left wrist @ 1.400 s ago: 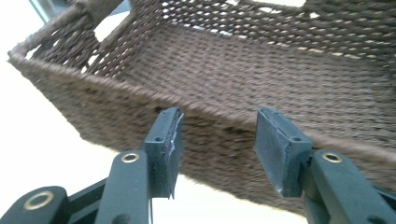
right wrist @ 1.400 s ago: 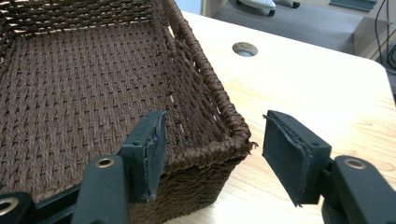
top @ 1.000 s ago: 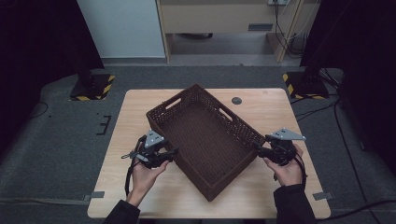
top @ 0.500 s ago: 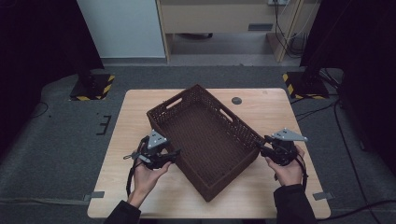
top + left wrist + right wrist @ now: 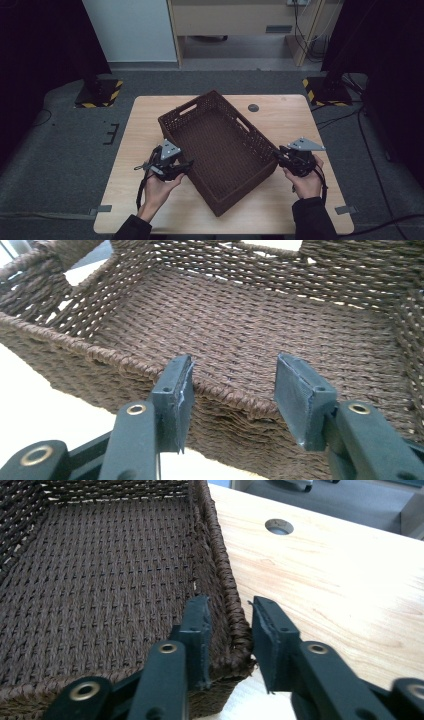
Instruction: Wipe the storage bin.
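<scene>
A brown woven basket (image 5: 220, 145) with cut-out handles stands slantwise on the wooden table (image 5: 300, 115). My left gripper (image 5: 189, 165) sits at the outer side of its left long wall. In the left gripper view this gripper (image 5: 232, 385) is open, its pads wide apart in front of the basket's rim (image 5: 100, 352). My right gripper (image 5: 276, 155) is at the basket's right corner. In the right gripper view its jaws (image 5: 230, 625) straddle the basket rim (image 5: 225, 580), one inside and one outside. They have just been closing, and a thin gap remains at the inner pad.
A round cable hole (image 5: 253, 107) lies in the table behind the basket, also seen as the hole (image 5: 279, 526) from the right gripper. Bare wood extends right of the basket. Grey floor and black-and-yellow stand feet (image 5: 327, 90) surround the table.
</scene>
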The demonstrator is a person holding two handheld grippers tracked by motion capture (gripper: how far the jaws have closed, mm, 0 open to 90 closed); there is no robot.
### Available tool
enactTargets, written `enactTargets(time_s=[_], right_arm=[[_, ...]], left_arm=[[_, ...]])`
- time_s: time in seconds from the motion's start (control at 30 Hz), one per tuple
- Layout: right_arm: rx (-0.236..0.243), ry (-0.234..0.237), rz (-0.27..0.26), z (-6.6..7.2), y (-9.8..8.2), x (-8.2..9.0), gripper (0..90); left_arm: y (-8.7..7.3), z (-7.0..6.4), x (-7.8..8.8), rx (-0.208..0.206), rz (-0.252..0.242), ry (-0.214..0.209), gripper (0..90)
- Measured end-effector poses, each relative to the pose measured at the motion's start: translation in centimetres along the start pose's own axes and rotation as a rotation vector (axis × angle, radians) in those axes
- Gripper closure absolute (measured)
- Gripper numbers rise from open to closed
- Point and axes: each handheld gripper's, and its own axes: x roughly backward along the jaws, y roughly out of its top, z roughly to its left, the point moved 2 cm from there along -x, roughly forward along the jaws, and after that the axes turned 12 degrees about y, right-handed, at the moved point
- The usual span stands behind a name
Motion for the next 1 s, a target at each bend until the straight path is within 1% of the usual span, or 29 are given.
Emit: enactTargets(time_s=[0.07,0.13,0.23,0.3,0.33,0.37,0.4,0.43,0.5,0.57,0.6,0.63,0.67,0.7,0.73,0.77,0.8,0.87,0.93,1.0], right_arm=[[-0.011,0.007,0.009,0.3,0.0,0.1,69.5],[-0.005,0.013,0.017,0.8,-0.1,0.3,69.3],[-0.006,0.023,0.026,1.3,-0.1,0.4,68.8],[0.01,0.023,0.041,1.4,0.1,0.4,68.4],[0.013,0.024,0.039,1.4,0.1,0.4,68.0],[0.03,0.023,0.012,1.2,0.2,0.3,66.0],[0.023,0.028,-0.001,1.2,0.3,0.2,66.0],[0.028,0.031,-0.005,1.1,0.4,0.1,66.0],[0.045,0.026,-0.006,0.9,0.5,-0.4,68.2],[0.033,0.03,0.013,0.8,0.3,-0.8,74.9],[0.026,0.046,0.019,0.8,0.2,-0.9,77.5],[0.009,0.071,0.022,0.9,0.1,-1.0,81.0],[0.013,0.073,0.03,1.1,0.1,-1.0,81.4],[0.021,0.07,0.034,1.2,0.1,-0.9,81.6],[0.027,0.074,0.047,1.5,0.1,-0.8,81.6],[0.025,0.078,0.05,1.6,0.0,-0.8,81.6],[0.022,0.092,0.052,1.8,-0.1,-0.6,81.3],[0.017,0.107,0.051,2.0,-0.1,-0.5,80.8],[0.019,0.11,0.045,2.0,0.0,-0.4,79.9],[0.022,0.099,0.021,1.9,0.3,-0.3,75.8]], left_arm=[[0.0,0.0,0.2,0.005,0.005,0.006,48.5],[-0.1,0.0,0.4,0.025,0.015,-0.007,46.5],[-0.4,-0.4,0.5,0.017,0.021,0.015,46.7],[-0.4,-0.5,0.5,0.022,0.025,0.021,47.6],[-0.3,-0.6,0.5,0.02,0.028,0.025,48.1],[-0.2,-0.6,0.4,0.012,0.029,0.029,48.2],[-0.2,-0.6,0.4,0.009,0.03,0.031,48.2],[-0.2,-0.5,0.3,0.008,0.03,0.033,48.4],[-0.1,-0.3,0.1,-0.001,0.028,0.05,49.2],[-0.2,0.0,-0.1,-0.001,0.023,0.061,49.7],[-0.2,0.2,-0.1,0.006,0.019,0.055,49.9],[-0.3,0.3,-0.1,0.012,0.017,0.051,49.8],[-0.3,0.4,-0.1,0.013,0.016,0.052,49.8],[-0.4,0.4,-0.1,0.014,0.014,0.061,49.5],[-0.4,0.4,0.0,0.017,0.017,0.062,49.1],[-0.5,0.4,0.1,0.03,0.022,0.043,48.7],[-0.5,0.4,0.2,0.035,0.026,0.04,47.5],[-0.7,0.2,0.3,0.033,0.03,0.054,48.4],[-0.7,0.1,0.3,0.034,0.03,0.061,49.0],[-0.6,0.2,0.2,0.03,0.033,0.062,49.5]])
